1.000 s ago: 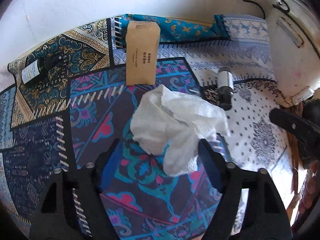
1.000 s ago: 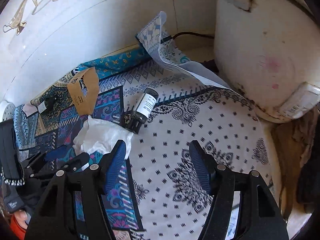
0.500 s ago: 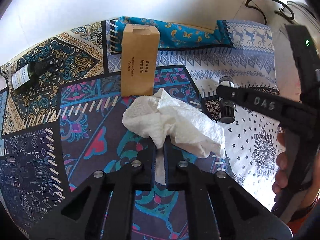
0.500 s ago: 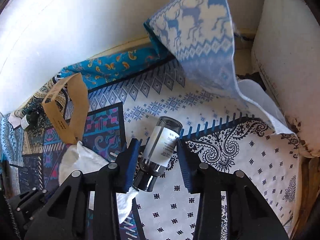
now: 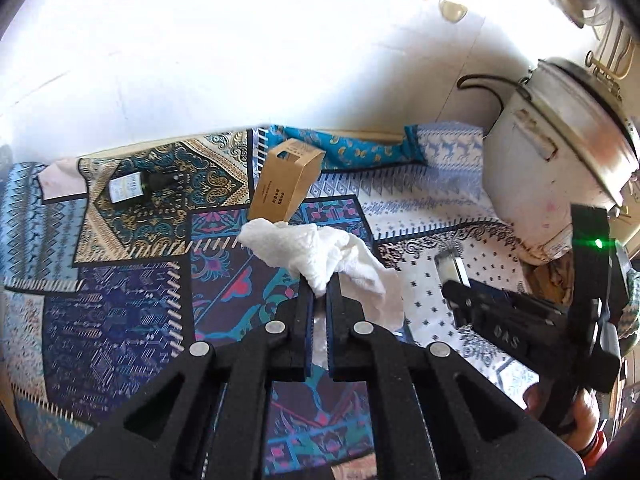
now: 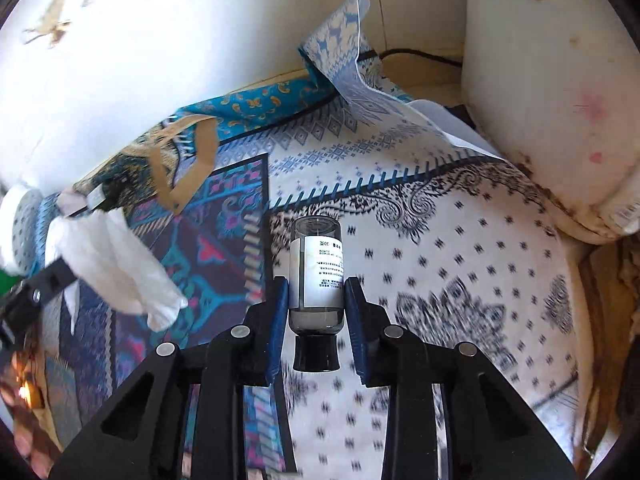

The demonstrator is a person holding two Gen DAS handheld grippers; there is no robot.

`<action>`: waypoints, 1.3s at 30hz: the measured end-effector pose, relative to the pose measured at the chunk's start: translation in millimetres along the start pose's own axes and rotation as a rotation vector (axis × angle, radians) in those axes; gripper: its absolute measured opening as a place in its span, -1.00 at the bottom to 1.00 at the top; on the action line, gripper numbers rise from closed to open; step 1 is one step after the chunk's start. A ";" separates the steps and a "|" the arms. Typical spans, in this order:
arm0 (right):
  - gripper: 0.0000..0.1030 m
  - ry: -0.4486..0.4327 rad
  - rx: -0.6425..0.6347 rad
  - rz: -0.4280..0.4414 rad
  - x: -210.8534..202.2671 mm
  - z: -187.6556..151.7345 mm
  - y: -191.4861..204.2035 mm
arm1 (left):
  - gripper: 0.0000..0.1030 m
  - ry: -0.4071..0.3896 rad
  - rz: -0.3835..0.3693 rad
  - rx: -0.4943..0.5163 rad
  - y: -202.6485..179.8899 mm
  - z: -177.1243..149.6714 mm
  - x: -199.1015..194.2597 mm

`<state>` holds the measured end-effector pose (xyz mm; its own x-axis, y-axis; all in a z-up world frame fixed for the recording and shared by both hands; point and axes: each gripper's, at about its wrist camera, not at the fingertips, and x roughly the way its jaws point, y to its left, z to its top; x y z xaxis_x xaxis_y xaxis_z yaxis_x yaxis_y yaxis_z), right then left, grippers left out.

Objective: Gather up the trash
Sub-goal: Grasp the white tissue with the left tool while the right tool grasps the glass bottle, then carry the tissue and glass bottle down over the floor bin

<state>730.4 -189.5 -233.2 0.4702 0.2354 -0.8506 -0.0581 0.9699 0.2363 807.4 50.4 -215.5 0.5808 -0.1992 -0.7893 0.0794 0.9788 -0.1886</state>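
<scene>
My left gripper [image 5: 319, 294] is shut on a crumpled white paper towel [image 5: 316, 254] and holds it lifted above the patterned cloth; the towel also shows in the right wrist view [image 6: 116, 264]. My right gripper [image 6: 316, 292] is shut on a small clear bottle [image 6: 317, 272] with a white label and black cap, lifted off the cloth. It also shows at the right of the left wrist view [image 5: 450, 268]. A brown cardboard box [image 5: 286, 190] lies behind the towel. A dark bottle [image 5: 140, 186] lies at the far left.
A patchwork patterned cloth [image 5: 120, 300] covers the table against a white wall. A large white rice cooker [image 5: 560, 152] stands at the right, close to my right gripper. The cloth's far corner [image 6: 340, 52] is folded up by the cooker.
My left gripper lifted the paper towel off the cloth. My right gripper closed on the small bottle and raised it.
</scene>
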 end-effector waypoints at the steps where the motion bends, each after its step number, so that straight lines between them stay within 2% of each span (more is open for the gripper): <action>1: -0.50 -0.008 -0.013 0.009 -11.4 -4.5 -4.3 | -0.93 -0.013 0.014 -0.006 -4.3 -3.9 -9.4; 4: -0.50 -0.029 -0.072 0.042 -38.4 -11.5 -7.2 | -0.93 -0.049 0.042 -0.038 -14.0 -16.5 -35.8; 10: -0.50 -0.071 -0.192 0.114 -77.9 -35.4 12.1 | -0.93 -0.128 0.105 -0.101 -40.2 -54.6 -93.5; 17: -0.50 -0.118 -0.278 0.168 -120.0 -72.8 30.5 | -0.93 -0.153 0.147 -0.146 -51.9 -98.6 -149.5; 23: -0.50 -0.148 -0.282 0.179 -148.7 -111.8 42.2 | -0.93 -0.167 0.141 -0.153 -43.0 -136.8 -189.3; 27: -0.50 -0.170 -0.268 0.151 -160.9 -144.7 53.9 | -0.93 -0.179 0.139 -0.130 -32.6 -167.5 -212.9; 34: -0.50 -0.183 -0.215 0.113 -176.7 -207.3 78.2 | -0.93 -0.130 0.146 -0.098 -4.6 -243.9 -259.7; 39: -0.50 -0.168 -0.167 0.105 -181.2 -253.9 89.7 | -0.93 -0.077 0.149 -0.066 13.7 -294.4 -278.3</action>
<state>416.4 -129.5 -177.2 0.5931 0.3353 -0.7320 -0.2523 0.9408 0.2265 408.3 105.4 -170.4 0.6425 -0.0451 -0.7649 -0.0641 0.9916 -0.1123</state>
